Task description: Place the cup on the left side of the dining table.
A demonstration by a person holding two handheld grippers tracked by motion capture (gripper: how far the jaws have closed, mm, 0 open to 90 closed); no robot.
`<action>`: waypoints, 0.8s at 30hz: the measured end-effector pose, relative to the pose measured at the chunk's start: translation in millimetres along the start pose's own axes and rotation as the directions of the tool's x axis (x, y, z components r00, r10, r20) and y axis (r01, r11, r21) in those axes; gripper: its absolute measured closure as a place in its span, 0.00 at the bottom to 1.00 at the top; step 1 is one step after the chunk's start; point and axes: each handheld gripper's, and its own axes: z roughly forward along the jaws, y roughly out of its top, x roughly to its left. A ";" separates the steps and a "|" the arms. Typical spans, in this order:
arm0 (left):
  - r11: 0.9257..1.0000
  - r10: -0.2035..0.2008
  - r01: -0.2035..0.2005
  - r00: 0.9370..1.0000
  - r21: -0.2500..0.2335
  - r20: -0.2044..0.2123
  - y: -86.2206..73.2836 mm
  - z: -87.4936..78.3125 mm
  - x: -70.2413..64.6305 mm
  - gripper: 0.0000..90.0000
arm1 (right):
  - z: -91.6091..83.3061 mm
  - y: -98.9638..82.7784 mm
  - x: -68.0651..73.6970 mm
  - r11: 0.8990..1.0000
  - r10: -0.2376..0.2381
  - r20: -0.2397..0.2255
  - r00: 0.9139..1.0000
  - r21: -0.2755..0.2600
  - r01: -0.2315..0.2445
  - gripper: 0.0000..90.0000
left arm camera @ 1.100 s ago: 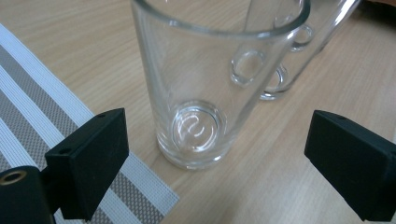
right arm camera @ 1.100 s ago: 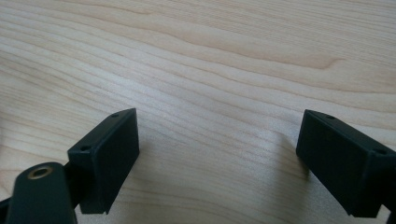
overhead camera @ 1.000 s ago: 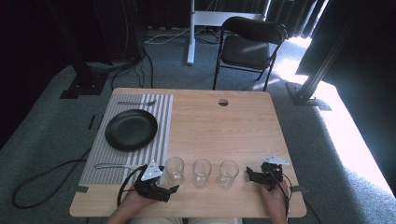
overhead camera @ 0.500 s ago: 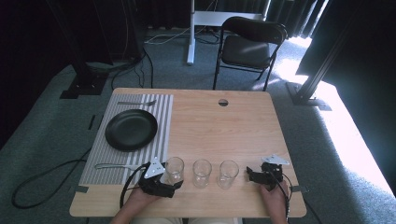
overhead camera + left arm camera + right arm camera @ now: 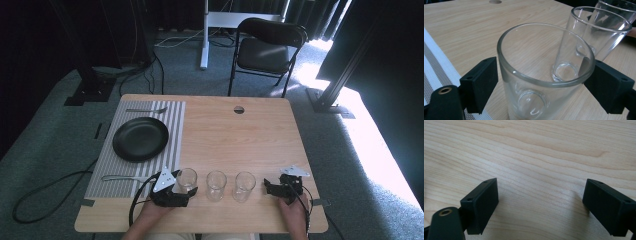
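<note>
The left hand-held gripper (image 5: 541, 85) has just been closing and pinches the leftmost of 3 glasses (image 5: 544, 75) at the surface's (image 5: 240, 140) 7 o'clock edge, likely to lift it; the right hand-held gripper (image 5: 541, 205) waits spread.

Nearest glass (image 5: 544, 82) base cut off
</note>
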 end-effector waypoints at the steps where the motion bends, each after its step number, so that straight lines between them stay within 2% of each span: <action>1: 1.000 0.008 -0.008 1.000 0.000 -0.005 0.0 0.5 -0.7 0.16 | 0.0 0.0 0.0 1.000 0.000 0.000 1.000 0.000 0.000 0.14; 4: 1.000 0.028 -0.029 0.999 -0.008 -0.024 -0.2 1.4 -2.8 0.16 | 0.0 0.0 0.1 1.000 0.001 0.000 1.000 0.000 -0.001 0.14; 6: 1.000 0.026 -0.027 0.999 -0.013 -0.028 -0.4 2.7 -2.8 0.16 | 0.0 0.0 0.0 1.000 0.000 0.000 1.000 0.000 0.000 0.14; 7: 1.000 0.023 -0.023 1.000 -0.014 -0.017 -0.5 3.5 -2.1 0.16 | 0.0 0.0 0.1 1.000 0.001 -0.001 1.000 0.000 -0.001 0.14; 13: 0.998 0.046 -0.048 0.998 -0.031 -0.054 -1.0 5.5 -5.0 0.19 | -0.1 -0.1 0.1 1.000 0.000 -0.002 1.000 0.001 0.000 0.14; 15: 0.998 0.044 -0.046 0.997 -0.040 -0.057 -1.3 5.9 -5.5 0.27 | -0.1 -0.1 0.1 1.000 0.000 -0.002 1.000 0.001 0.000 0.14; 16: 0.997 0.059 -0.063 0.996 -0.049 -0.071 -1.3 5.7 -6.9 0.30 | -0.1 -0.1 0.1 1.000 0.000 -0.002 1.000 0.001 0.000 0.14; 24: 0.997 0.047 -0.051 0.996 -0.049 -0.077 -0.8 5.8 -7.7 0.33 | -0.2 -0.1 0.1 1.000 -0.001 -0.002 1.000 0.000 0.001 0.14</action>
